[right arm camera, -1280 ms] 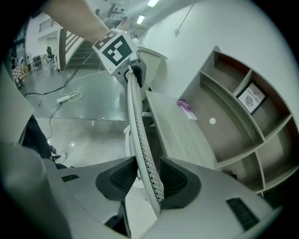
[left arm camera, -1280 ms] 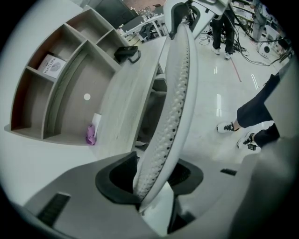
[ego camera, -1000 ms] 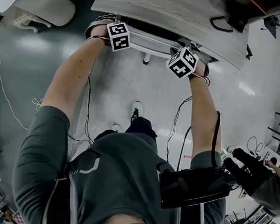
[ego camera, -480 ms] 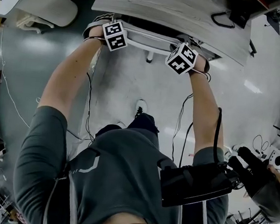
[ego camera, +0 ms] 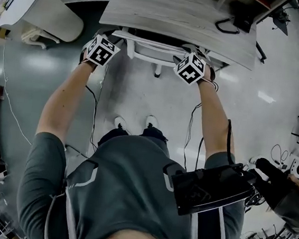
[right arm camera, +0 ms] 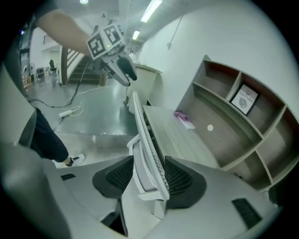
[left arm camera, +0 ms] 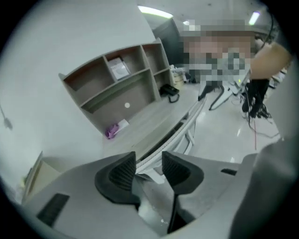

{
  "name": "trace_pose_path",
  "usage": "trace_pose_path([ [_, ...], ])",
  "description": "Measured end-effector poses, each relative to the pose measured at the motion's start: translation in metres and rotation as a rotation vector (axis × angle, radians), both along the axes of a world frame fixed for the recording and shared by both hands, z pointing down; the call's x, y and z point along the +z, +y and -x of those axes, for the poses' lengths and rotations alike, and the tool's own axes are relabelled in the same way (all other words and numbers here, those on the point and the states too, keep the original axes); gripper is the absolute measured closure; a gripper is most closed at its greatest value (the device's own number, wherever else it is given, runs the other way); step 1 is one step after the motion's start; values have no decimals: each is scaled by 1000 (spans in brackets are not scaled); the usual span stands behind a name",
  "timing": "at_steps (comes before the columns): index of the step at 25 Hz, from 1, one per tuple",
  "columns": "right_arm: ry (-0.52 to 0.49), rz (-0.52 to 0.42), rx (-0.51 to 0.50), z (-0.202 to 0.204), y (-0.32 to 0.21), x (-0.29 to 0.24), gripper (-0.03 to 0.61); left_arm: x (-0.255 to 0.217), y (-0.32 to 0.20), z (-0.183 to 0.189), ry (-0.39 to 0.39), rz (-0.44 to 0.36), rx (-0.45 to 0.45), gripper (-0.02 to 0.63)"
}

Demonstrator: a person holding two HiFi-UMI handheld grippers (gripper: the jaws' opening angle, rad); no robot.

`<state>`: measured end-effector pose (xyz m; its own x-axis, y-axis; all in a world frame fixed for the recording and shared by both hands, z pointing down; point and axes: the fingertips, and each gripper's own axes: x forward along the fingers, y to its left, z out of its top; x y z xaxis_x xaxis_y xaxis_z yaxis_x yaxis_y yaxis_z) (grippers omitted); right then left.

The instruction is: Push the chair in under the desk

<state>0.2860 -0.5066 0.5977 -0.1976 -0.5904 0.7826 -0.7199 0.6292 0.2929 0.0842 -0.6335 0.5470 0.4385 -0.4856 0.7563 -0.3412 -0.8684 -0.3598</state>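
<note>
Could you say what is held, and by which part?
Nothing: both grippers' jaws are opening. The top edge of the chair back stands between the jaws of the right gripper; the left gripper is at its corner.

1. The chair (ego camera: 156, 47) is showing white all over, and the chair back (right arm camera: 147, 154) is carrying a fine dotted mesh pattern.
2. The desk (ego camera: 176, 13) on the far side is showing pale grey wood grain in long streaks.
3. The floor (ego camera: 158, 90) is gleaming pale grey near the chair and turning dark teal-grey on the left.
4. The person's shirt (ego camera: 126, 193) is looking grey-green with thin pale lines.
5. The shoes (ego camera: 150, 123) are showing white.
6. A small thing (left arm camera: 112, 131) on the desk is glowing purple; it is possibly cloth, but too blurred to tell.
7. The shelf unit (left arm camera: 103, 107) is showing grey-brown boards.
8. The cable (ego camera: 228, 26) at the desk's right end is looking black.
</note>
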Motion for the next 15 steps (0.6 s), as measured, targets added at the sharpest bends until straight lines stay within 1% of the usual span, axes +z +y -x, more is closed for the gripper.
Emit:
trace_pose_path([
  [2,-72,-31,31,13,3,-20,356,-17,6,10,113,18,-47,508],
  [3,-104,-49,47,19,5,-31,356,-24,11,14,161,28,-60,518],
  [5,-154,-92,84,28,8,-54,358,-35,21,17,255,48,-66,518],
  [7,-221,-141,143,35,8,-80,368,-50,26,19,358,66,-67,528],
  [9,-308,-194,212,42,7,-106,379,-68,29,23,449,67,-62,528],
  [12,-388,-267,308,55,12,-142,400,-98,36,38,529,38,-24,544],
  [15,-419,-339,372,67,20,-176,443,-130,42,54,603,17,18,567],
])
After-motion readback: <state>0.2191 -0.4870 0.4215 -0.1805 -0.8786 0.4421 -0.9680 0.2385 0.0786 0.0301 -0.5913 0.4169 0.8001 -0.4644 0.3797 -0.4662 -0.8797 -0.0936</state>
